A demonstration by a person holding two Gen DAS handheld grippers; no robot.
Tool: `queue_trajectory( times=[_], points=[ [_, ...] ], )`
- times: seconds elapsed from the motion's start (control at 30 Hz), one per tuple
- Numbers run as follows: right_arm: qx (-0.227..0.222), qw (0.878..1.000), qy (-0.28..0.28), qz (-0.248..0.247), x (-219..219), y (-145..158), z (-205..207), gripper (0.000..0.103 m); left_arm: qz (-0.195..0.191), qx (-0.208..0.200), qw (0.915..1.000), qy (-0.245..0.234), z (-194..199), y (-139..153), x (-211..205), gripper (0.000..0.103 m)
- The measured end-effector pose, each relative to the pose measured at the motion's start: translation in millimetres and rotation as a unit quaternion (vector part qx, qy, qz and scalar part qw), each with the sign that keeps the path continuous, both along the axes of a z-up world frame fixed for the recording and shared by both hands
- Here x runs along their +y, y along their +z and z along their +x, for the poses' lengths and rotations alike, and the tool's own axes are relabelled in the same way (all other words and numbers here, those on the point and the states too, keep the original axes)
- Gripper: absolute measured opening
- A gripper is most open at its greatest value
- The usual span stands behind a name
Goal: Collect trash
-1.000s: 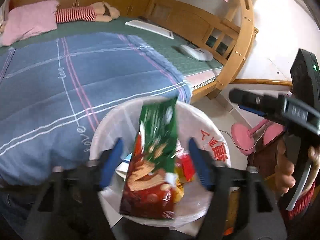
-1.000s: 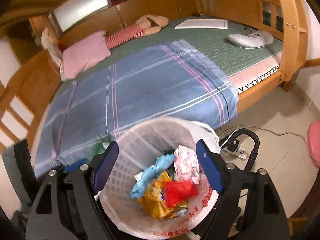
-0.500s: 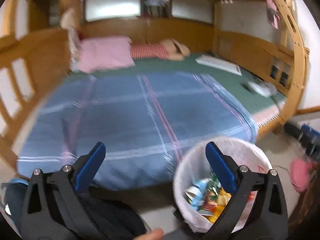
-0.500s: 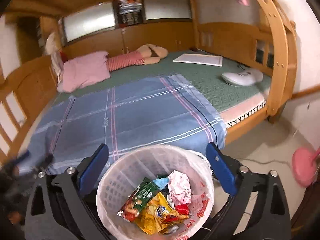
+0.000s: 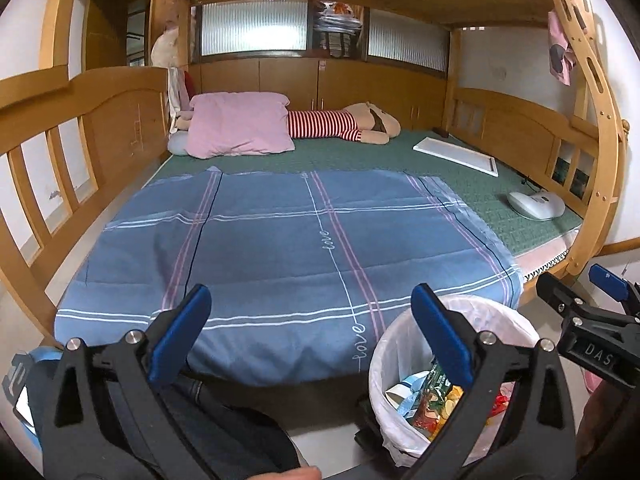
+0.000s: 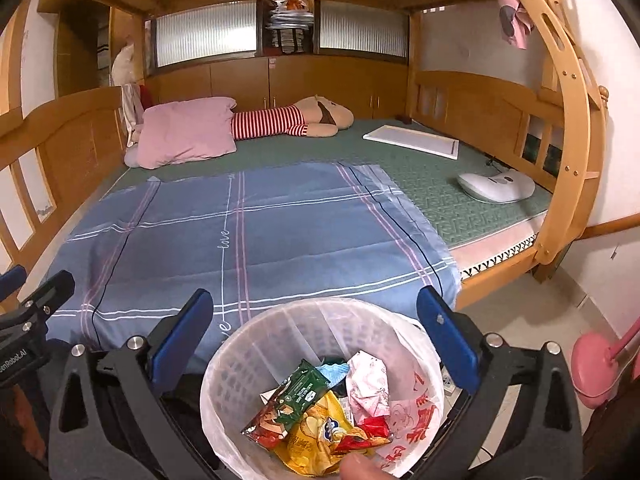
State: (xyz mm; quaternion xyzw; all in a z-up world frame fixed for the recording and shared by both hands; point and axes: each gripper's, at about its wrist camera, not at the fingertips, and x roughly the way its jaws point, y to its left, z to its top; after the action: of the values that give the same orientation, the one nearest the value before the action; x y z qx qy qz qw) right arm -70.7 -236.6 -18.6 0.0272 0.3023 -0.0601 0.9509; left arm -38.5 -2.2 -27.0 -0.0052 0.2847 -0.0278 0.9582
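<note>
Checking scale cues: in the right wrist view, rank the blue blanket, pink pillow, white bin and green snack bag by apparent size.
1. blue blanket
2. white bin, though its nearness inflates it
3. pink pillow
4. green snack bag

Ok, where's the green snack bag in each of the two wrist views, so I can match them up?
Left wrist view: the green snack bag lies in the white trash basket at lower right, partly hidden by a blue finger.
Right wrist view: it lies at bottom centre on top of a yellow chip bag in the basket.
Shared landmark: the pink pillow at the far end of the bed.
</note>
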Motion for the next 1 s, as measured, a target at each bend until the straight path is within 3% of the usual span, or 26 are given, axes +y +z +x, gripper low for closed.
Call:
queue_trajectory(
  times=[1.0],
  points=[
    [0.009,1.000,0.004,-0.003,1.3,-4.6,4.6,0.100,-0.009,0.004,0.9999,-0.010,-1.9,0.6,0.3,0.100]
  ],
)
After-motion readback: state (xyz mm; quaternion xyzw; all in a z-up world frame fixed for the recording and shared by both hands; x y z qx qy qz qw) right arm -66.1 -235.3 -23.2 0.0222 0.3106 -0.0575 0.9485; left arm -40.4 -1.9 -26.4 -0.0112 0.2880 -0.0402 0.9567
